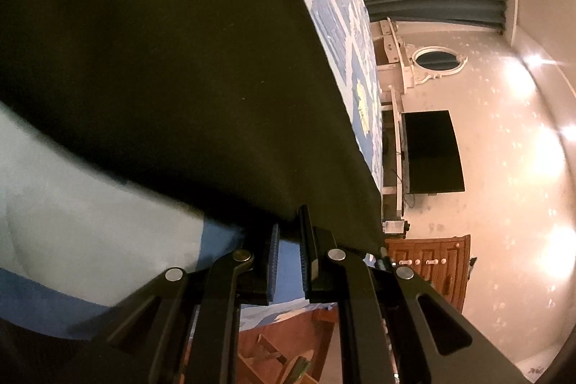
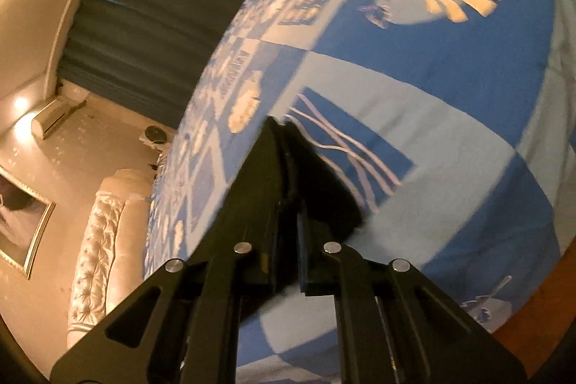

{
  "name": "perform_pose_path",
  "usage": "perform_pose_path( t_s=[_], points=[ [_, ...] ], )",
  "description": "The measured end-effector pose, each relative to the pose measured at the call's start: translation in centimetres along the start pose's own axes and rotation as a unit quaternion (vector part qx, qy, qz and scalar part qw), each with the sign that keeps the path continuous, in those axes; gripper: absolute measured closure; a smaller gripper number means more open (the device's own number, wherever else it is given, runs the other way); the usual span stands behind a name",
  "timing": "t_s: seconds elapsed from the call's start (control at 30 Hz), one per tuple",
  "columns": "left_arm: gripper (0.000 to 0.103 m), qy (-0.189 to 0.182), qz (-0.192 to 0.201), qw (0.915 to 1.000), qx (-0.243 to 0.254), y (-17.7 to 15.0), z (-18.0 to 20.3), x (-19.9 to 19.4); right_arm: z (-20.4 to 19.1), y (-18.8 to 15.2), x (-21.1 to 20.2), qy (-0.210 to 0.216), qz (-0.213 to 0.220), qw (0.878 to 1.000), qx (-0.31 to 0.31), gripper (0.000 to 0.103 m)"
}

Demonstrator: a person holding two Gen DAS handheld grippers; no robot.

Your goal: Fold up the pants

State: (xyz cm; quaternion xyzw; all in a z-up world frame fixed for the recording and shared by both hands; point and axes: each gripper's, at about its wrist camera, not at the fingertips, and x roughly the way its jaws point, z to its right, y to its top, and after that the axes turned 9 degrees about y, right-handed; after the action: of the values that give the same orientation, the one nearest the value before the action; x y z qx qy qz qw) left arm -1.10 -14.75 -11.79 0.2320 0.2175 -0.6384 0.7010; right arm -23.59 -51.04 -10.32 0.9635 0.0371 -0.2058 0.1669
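We see the big bed (image 2: 432,67) with its blue bedspread (image 2: 450,146) of squares and shells. The dark pants (image 1: 162,67) spread wide from nine to twelve o'clock in the left view, above the bedspread. Our left tool (image 1: 288,233) has its two sides a little apart at the hem of the pants. Our right tool (image 2: 288,204) is pinched tight on a dark fold of the pants at the middle.
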Motion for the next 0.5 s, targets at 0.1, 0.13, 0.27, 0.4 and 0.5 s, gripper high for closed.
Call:
perform_pose_path(
  t_s=[0.1,0.13,0.27,0.4,0.5],
  points=[
    [0.093,0.003,-0.002,1.0,0.008,0.2,0.1,-0.1,1.6,-0.3,0.5,-0.002,-0.002,1.0,0.02,0.095],
    [0.093,0.005,-0.004,0.9999,0.009,0.3,0.3,0.0,1.8,-0.2,0.7,-0.002,-0.003,1.0,0.02,0.096],
    [0.087,0.001,-0.017,0.9998,0.01,0.5,0.4,0.2,2.1,-0.1,0.3,0.011,-0.005,0.999,0.033,0.095],
    [0.032,-0.005,-0.028,0.999,0.035,-0.4,2.2,-1.0,2.0,0.2,-1.8,0.023,0.01,0.999,0.04,0.056],
    [0.021,0.014,-0.035,0.9954,0.088,-1.2,4.1,-2.5,2.6,1.2,-2.9,0.036,0.012,0.998,0.053,0.027]
  ],
)
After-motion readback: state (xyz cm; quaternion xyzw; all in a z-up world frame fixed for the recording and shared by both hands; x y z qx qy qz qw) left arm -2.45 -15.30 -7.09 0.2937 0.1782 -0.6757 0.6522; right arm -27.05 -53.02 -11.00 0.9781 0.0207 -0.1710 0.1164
